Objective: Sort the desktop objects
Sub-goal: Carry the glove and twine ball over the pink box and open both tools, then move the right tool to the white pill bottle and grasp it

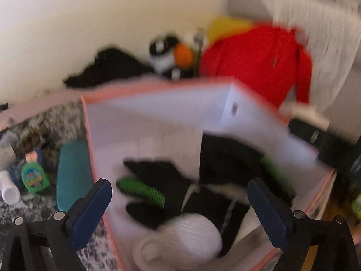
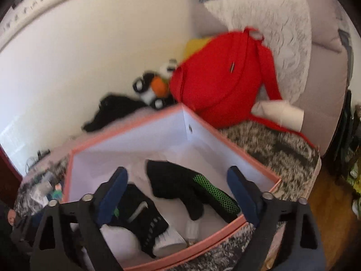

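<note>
Both of my tools stand spread wide with nothing between the pads. My left gripper (image 1: 179, 203) hovers over the near end of the pink-rimmed cardboard box with a white inside (image 1: 158, 117), and my right gripper (image 2: 178, 194) hangs over the same box from the other side, its blue pads framing the contents.

Inside the box I count a fair haul already: a black fabric glove with a green mesh strip (image 2: 196, 187) lying towards the far right wall, a black sock with a white swoosh mark (image 2: 140, 212) nearer me, a white ribbed ball of sock (image 1: 191, 234) at the near end, and a second black piece with a green strip (image 1: 144, 189) in the left view — too blurred to name surely.

So I judge the sorting well under way, not finished. Outside the box, on the speckled black-and-white cover (image 1: 56, 117), there remain a small green bottle with a peach cap (image 1: 35, 176), a teal oblong case (image 1: 72, 174) just beside the box wall, and a white tube (image 1: 9, 189). Farther back sit a red fabric backpack (image 2: 221, 76) and a black-and-white plush toy with an orange patch (image 2: 153, 88) — whether those belong to the task I cannot tell.
</note>
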Motion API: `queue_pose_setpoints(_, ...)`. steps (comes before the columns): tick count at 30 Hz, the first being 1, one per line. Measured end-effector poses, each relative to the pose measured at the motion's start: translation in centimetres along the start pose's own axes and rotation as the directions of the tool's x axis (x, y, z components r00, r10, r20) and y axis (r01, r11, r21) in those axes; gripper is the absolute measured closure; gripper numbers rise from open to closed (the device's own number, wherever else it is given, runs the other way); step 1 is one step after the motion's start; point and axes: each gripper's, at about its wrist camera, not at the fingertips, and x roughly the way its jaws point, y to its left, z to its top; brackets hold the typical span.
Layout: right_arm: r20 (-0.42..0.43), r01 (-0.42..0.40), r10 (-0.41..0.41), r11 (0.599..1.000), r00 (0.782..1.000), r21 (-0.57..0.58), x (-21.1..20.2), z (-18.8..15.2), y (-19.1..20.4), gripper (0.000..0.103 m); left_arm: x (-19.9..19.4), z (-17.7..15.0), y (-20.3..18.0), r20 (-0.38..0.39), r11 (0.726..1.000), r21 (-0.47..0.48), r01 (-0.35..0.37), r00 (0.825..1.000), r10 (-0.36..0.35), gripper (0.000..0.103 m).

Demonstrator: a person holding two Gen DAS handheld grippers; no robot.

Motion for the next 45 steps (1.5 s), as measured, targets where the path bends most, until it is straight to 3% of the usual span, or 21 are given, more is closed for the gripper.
queue_pose_setpoints(2, 0.080, -0.037, 0.034, 0.999, 0.996, 0.035, -1.9, 0.3, 0.0, 0.001, -2.9, 0.9, 0.4, 0.075, 0.999, -0.016, 0.032, 0.997, -0.030, 0.002)
queue_pose_setpoints(7, 0.206, -0.108, 0.090, 0.991, 0.974, 0.078, -5.3, 0.7, 1.2, 0.000, -9.8, 1.7, 2.0, 0.221, 0.998, 0.006, 0.066, 0.973, -0.066, 0.001)
queue_pose_setpoints(10, 0.226, -0.166, 0.146, 0.983, 0.963, 0.074, -6.3, 0.6, 2.8, 0.000, -11.7, 1.0, 4.0, 0.186, 0.998, 0.041, 0.048, 0.981, -0.055, 0.001)
queue_pose_setpoints(13, 0.199, -0.212, 0.199, 0.976, 0.960, 0.042, -6.4, -0.3, 5.8, 0.000, -12.6, -1.1, 6.1, 0.121, 0.997, 0.047, -0.059, 0.991, 0.053, 0.001)
queue_pose_setpoints(14, 0.185, -0.227, 0.218, 0.973, 0.958, 0.028, -6.4, -0.8, 7.0, 0.000, -13.0, -2.0, 7.0, 0.125, 0.990, 0.035, -0.136, 0.984, 0.130, 0.001)
queue_pose_setpoints(16, 0.164, -0.256, 0.254, 0.967, 0.953, -0.009, -6.3, -2.0, 9.8, 0.000, -13.8, -3.9, 9.5, 0.142, 0.952, -0.024, -0.305, 0.942, 0.305, 0.001)
queue_pose_setpoints(18, 0.144, -0.279, 0.284, 0.959, 0.948, -0.053, -6.2, -3.4, 12.7, 0.000, -13.9, -5.2, 12.0, 0.138, 0.921, -0.067, -0.384, 0.910, 0.390, 0.001)
queue_pose_setpoints(21, 0.109, -0.322, 0.334, 0.940, 0.936, -0.114, -5.4, -5.3, 16.2, 0.000, -13.2, -6.9, 15.9, 0.101, 0.899, -0.082, -0.429, 0.894, 0.436, 0.001)
queue_pose_setpoints(26, 0.027, -0.397, 0.413, 0.889, 0.910, -0.226, -3.1, -9.1, 22.5, 0.002, -12.7, -8.5, 21.7, 0.015, 0.832, -0.060, -0.551, 0.833, 0.553, 0.001)
queue_pose_setpoints(30, -0.062, -0.464, 0.464, 0.852, 0.884, -0.241, 0.6, -11.5, 26.5, 0.013, -14.4, -8.6, 25.3, 0.038, 0.807, -0.166, -0.567, 0.814, 0.580, 0.001)
queue_pose_setpoints(34, -0.230, -0.522, 0.481, 0.835, 0.846, -0.174, 6.5, -13.3, 30.3, 0.023, -15.4, -8.9, 28.2, 0.014, 0.772, -0.287, -0.568, 0.803, 0.596, 0.001)
queue_pose_setpoints(35, -0.276, -0.525, 0.471, 0.833, 0.838, -0.174, 8.0, -13.7, 31.4, 0.029, -15.5, -9.0, 28.8, 0.006, 0.768, -0.310, -0.561, 0.806, 0.592, 0.001)
queue_pose_setpoints(38, -0.373, -0.539, 0.437, 0.809, 0.818, -0.234, 11.3, -14.8, 34.5, 0.032, -15.8, -9.3, 30.2, -0.006, 0.761, -0.362, -0.538, 0.818, 0.575, 0.001)
queue_pose_setpoints(42, -0.440, -0.545, 0.379, 0.759, 0.814, -0.357, 14.2, -15.9, 38.4, 0.032, -16.0, -9.2, 31.9, -0.017, 0.735, -0.429, -0.525, 0.818, 0.575, 0.001)
queue_pose_setpoints(45, -0.481, -0.515, 0.297, 0.745, 0.825, -0.423, 16.6, -17.5, 40.7, 0.031, -15.9, -9.5, 33.0, -0.022, 0.719, -0.499, -0.485, 0.836, 0.548, 0.001)
